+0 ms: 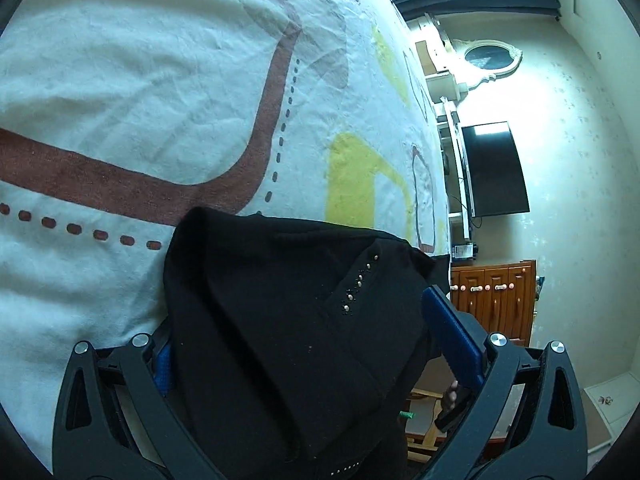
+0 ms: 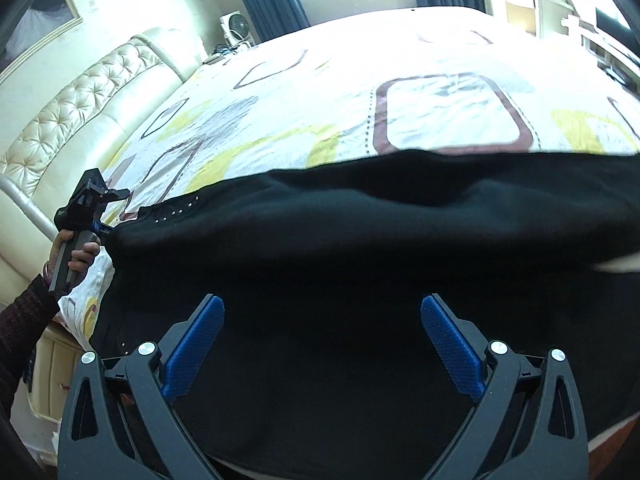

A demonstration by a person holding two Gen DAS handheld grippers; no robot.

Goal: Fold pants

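Note:
Black pants (image 1: 256,280) with a row of small studs (image 1: 360,280) lie bunched between the wide-apart blue pads of my left gripper (image 1: 300,308). The cloth covers most of the left pad, and the jaws are open around it. In the right wrist view the pants (image 2: 360,220) spread wide across the near edge of the bed. My right gripper (image 2: 322,302) hovers open just above the dark cloth, holding nothing. The left gripper (image 2: 90,208) shows at the pants' left corner, held by a hand (image 2: 78,256).
The patterned white bedspread (image 2: 320,100) stretches away behind the pants. A tufted cream headboard (image 2: 80,100) is at the left. A wall TV (image 1: 494,168) and a wooden cabinet (image 1: 494,296) stand beyond the bed's edge. A small fan (image 2: 236,26) sits by the curtains.

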